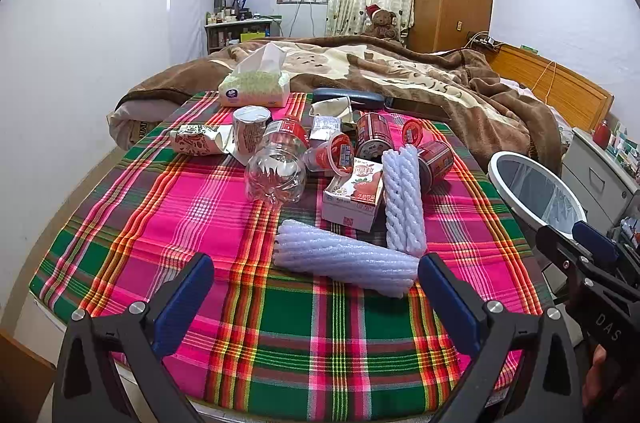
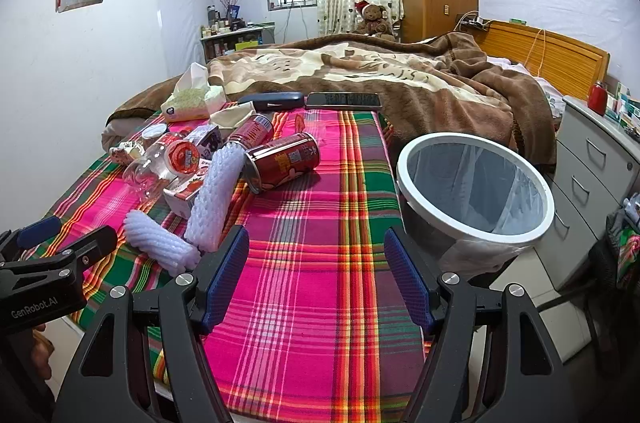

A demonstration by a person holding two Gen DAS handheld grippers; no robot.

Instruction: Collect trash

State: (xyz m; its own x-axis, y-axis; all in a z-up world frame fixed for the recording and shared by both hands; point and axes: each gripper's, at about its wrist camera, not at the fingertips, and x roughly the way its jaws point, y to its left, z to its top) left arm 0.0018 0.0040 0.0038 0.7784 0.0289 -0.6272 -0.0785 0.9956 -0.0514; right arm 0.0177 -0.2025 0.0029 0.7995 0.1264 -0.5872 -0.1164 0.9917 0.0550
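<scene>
Both tools look alike: the left gripper (image 1: 316,287) and right gripper (image 2: 316,271) have black, triangular-cutout finger frames fastened with silver round-head screws, each finger lined with a ribbed blue pad (image 1: 182,299). White lettering "DAS" marks the right tool's body at 4 o'clock in the left view; "GenRobot.AI" marks the left tool's at 9 o'clock in the right view
</scene>
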